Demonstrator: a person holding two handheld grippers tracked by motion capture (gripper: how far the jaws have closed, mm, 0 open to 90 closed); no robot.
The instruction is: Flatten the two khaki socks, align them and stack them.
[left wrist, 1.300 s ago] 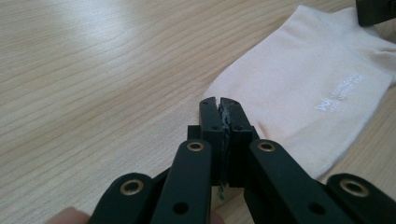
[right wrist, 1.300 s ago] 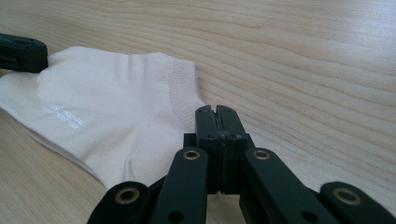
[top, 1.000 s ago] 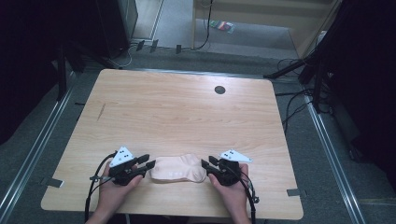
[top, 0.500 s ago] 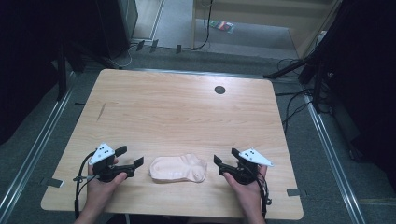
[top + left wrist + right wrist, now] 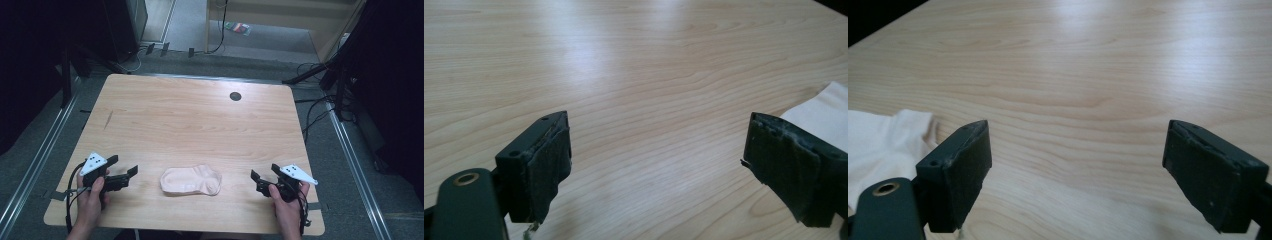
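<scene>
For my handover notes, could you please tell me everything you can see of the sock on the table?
The pale peach fabric ankle sock lies flat on the light wooden table near its front edge, lengthwise across it, slightly rumpled, apparently folded. It rests between the two hand-held grippers, apart from both; nothing touches it but the tabletop. A pale edge of it also shows in each gripper view.

Pale wood worktop (image 5: 190, 125) with a round dark hole (image 5: 235, 96) near its far edge, grey floor (image 5: 280, 40) beyond, black cables (image 5: 312, 107) at the right, small coloured packet (image 5: 242, 27) on the floor
</scene>
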